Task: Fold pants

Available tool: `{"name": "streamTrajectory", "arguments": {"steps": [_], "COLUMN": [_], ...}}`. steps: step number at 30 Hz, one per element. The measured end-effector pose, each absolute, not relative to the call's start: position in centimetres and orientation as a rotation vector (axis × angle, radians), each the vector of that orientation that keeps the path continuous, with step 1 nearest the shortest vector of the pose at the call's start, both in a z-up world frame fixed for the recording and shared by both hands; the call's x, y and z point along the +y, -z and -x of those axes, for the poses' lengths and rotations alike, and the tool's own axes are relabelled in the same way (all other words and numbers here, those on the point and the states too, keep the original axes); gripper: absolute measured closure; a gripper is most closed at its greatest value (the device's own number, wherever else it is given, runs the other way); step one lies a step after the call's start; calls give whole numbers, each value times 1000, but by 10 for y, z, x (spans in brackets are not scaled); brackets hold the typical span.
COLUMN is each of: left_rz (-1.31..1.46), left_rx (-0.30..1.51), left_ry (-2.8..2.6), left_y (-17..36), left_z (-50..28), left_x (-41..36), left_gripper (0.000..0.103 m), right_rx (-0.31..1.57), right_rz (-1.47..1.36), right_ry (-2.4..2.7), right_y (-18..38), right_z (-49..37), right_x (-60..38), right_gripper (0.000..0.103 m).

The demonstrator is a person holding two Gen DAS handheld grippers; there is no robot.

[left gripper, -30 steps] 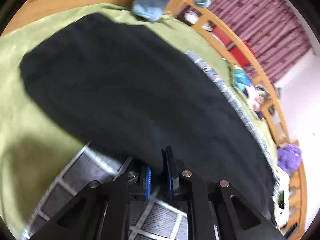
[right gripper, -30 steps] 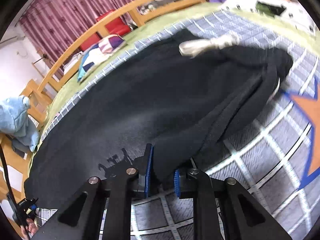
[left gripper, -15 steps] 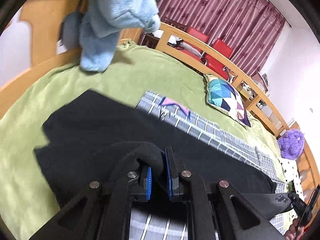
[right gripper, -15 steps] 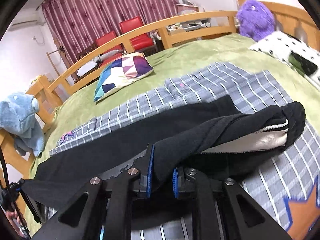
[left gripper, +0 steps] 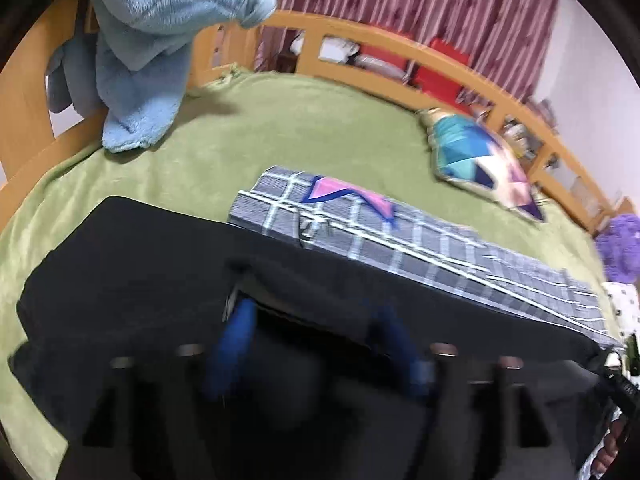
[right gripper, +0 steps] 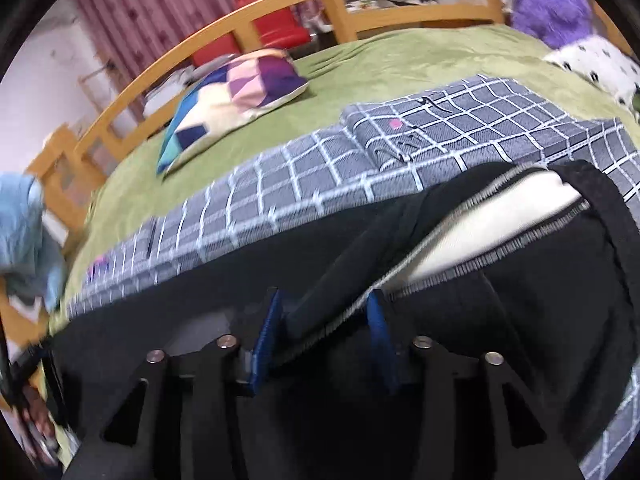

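The black pants [left gripper: 140, 272] lie folded lengthwise on the bed. In the left wrist view my left gripper [left gripper: 316, 344] is blurred just over the hem end. Its jaws are opening, with the folded edge lying loose between the blue pads [left gripper: 236, 340]. In the right wrist view the waist end [right gripper: 540, 300] shows its white lining [right gripper: 500, 216] and ribbed waistband. My right gripper [right gripper: 324, 336] sits at that end. Its jaws are also opening, and a fold of black cloth lies between the pads without being pressed.
Under the pants are a grey checked sheet [left gripper: 420, 240] and a green blanket [left gripper: 280, 128]. A blue plush toy [left gripper: 152, 40] hangs on the wooden bed rail [left gripper: 380, 76]. A patterned cushion [right gripper: 232, 100], a purple plush [right gripper: 548, 0] and a spotted pillow [right gripper: 592, 60] lie farther back.
Both grippers carried the black cloth across the bed while shut on it. Their jaws have now spread apart and let the fold drop onto the layer below.
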State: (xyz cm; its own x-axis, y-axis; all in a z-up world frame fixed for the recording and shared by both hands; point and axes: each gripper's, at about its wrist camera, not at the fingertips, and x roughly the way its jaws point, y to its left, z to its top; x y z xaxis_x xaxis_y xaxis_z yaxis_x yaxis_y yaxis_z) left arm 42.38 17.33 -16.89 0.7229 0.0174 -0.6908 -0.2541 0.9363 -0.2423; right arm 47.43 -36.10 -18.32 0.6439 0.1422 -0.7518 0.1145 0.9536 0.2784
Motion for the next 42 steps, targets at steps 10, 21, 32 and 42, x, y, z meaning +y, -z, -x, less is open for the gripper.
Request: {"name": "streamTrajectory", "arguments": {"steps": [10,21,32,42], "left_rz": [421,750,731,722], "left_rx": [803,813,776,767], "left_ry": [-54,-45,-191,-106], "left_y": [182,251,247,186], "left_z": [-307,-282,-350,-290], "left_x": [150,191,189,186], "left_gripper": [28,28,63,90], "right_rx": [823,870,819,733], "right_rz": [-235,-526,-546,-488], "right_ry": [74,27,144,72], "right_y": [185,234,235,154], "right_z": [-332,-349,-394,-345], "right_x": [-416,-454,-452,-448], "right_gripper": [32,32,65,88]}}
